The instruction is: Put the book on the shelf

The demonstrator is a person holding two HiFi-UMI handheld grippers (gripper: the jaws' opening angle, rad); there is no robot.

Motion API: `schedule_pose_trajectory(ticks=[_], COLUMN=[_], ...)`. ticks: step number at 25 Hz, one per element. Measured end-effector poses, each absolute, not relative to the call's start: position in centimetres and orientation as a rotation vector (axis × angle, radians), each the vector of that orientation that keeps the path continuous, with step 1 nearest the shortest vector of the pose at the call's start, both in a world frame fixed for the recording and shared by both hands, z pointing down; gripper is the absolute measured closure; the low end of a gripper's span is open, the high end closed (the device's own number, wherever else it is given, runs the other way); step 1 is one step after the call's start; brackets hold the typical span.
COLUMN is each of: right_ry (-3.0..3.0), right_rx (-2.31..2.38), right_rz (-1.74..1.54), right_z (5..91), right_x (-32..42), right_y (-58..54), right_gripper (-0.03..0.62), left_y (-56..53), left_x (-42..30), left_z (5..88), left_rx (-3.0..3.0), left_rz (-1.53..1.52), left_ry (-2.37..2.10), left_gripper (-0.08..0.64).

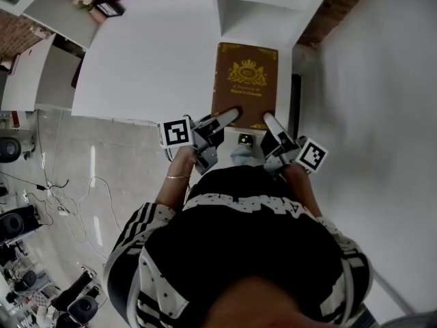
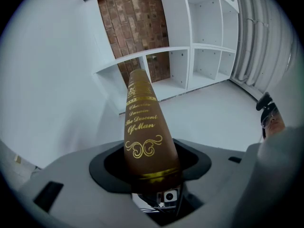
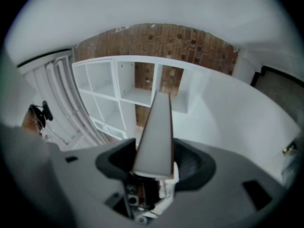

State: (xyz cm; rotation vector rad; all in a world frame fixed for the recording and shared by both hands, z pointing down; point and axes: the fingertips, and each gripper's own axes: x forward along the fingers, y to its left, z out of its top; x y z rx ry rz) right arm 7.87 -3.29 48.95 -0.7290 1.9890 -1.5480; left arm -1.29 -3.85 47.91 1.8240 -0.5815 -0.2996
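A brown book (image 1: 246,84) with a gold crest is held flat in front of me, its far end toward the white cubby shelf (image 1: 263,5). My left gripper (image 1: 229,118) is shut on the book's near left edge. In the left gripper view the gold-lettered spine (image 2: 142,122) runs out from between the jaws of the left gripper (image 2: 152,170). My right gripper (image 1: 272,123) is shut on the near right edge. The right gripper view has the pale page edge (image 3: 156,137) clamped in the right gripper (image 3: 153,167), pointing at the shelf (image 3: 118,89).
A white table (image 1: 150,46) lies left of the shelf, with flowers and a small dark frame (image 1: 102,5) at its far corner. A brick wall (image 2: 137,23) stands behind the shelf (image 2: 199,46). A white wall (image 1: 382,80) is on the right. Cables (image 1: 61,190) trail on the floor at left.
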Motion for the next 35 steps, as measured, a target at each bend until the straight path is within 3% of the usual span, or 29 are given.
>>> schedule_pose_trajectory(ticks=[35], right_ry=[1.995], right_rx=[-0.813], right_rz=[-1.613], right_z=[48.8], right_x=[8.6], right_y=[-3.2], right_gripper=[0.328], left_y=[-4.0], left_x=[-0.4], left_z=[47.8], left_rx=[1.765], left_rz=[-0.284], left_ry=[-0.571], left_gripper=[0.285])
